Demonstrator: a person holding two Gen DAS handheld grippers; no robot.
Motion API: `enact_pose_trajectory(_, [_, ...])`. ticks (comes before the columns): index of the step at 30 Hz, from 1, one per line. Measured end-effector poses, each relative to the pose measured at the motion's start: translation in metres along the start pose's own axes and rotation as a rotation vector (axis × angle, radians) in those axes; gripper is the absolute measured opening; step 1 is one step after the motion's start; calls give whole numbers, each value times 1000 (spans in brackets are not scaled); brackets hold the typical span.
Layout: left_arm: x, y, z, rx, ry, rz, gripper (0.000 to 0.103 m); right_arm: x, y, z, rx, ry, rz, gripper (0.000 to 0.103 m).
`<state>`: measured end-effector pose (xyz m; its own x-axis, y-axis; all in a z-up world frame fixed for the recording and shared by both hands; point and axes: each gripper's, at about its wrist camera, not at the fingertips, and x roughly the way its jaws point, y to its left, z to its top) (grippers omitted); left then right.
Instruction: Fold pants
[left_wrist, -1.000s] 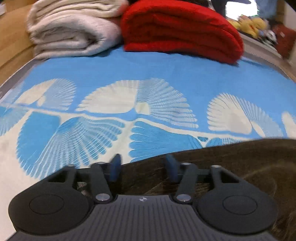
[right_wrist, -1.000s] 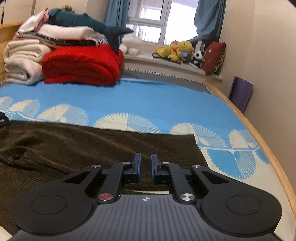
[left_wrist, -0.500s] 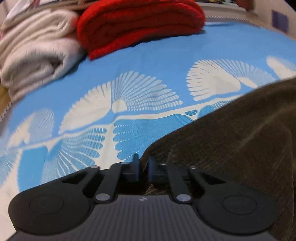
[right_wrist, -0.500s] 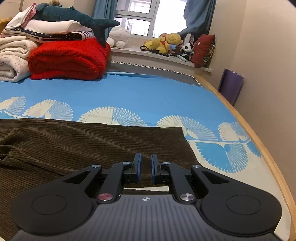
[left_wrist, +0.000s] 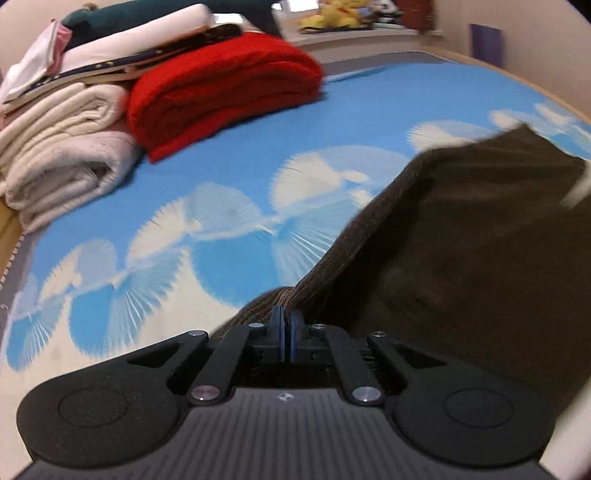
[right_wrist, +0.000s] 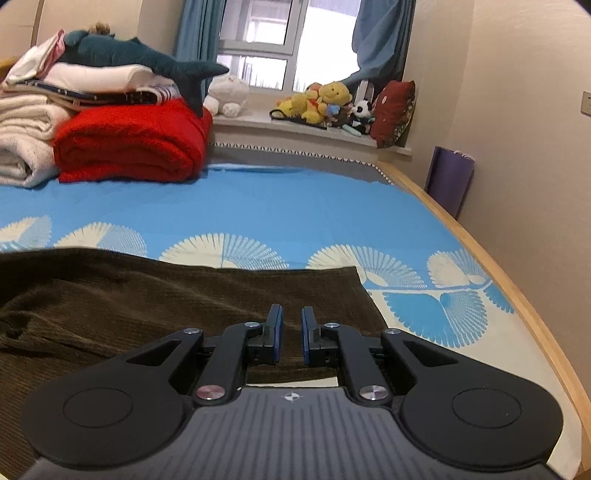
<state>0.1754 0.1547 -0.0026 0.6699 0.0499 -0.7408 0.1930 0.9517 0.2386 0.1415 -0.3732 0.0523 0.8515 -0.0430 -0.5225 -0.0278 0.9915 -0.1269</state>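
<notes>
Dark brown corduroy pants (right_wrist: 155, 295) lie on the blue fan-patterned bed sheet (right_wrist: 258, 206). In the left wrist view my left gripper (left_wrist: 285, 325) is shut on an edge of the pants (left_wrist: 461, 236) and holds it lifted off the sheet, so the cloth hangs as a raised sheet to the right. In the right wrist view my right gripper (right_wrist: 290, 328) hovers over the pants near their right end, its jaws a narrow gap apart with nothing between them.
A folded red blanket (right_wrist: 129, 144) and cream blankets (right_wrist: 22, 147) are stacked at the bed's far left, with a plush shark (right_wrist: 140, 62) on top. Plush toys (right_wrist: 325, 103) line the windowsill. The wooden bed edge (right_wrist: 517, 295) and wall run along the right.
My left gripper closed on the pants edge, then lifted it and swung right, pulling the cloth up. My right gripper has barely moved and kept its narrow gap.
</notes>
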Motion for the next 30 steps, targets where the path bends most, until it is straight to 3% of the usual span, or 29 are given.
enact_pose_trajectory(3, [-28,-16,-33,-7,54,-87,2,-12,0,-2,24,-10,14,10])
enact_pose_trajectory(7, [-27,-13,-62,-73,171,-188,5,-23,2,-9,16,2,23,10])
enact_pose_trajectory(9, [-26,9,-66,-227,187,-189,22,-26,4,-11,6,5,20,10])
enact_pose_trajectory(10, [-26,23,-69,-328,196,-198,46,-26,4,-11,8,7,20,10])
enact_pose_trajectory(11, [-23,36,-73,-425,213,-214,60,-26,2,-12,16,12,20,10])
enact_pose_trajectory(16, [14,69,-101,-721,417,-252,60,-23,-4,-13,78,39,14,11])
enact_pose_trajectory(18, [26,74,-108,-786,457,-248,60,-20,-5,-12,97,46,17,11])
enact_pose_trajectory(30, [63,81,-104,-896,519,-174,61,0,18,1,107,60,102,12])
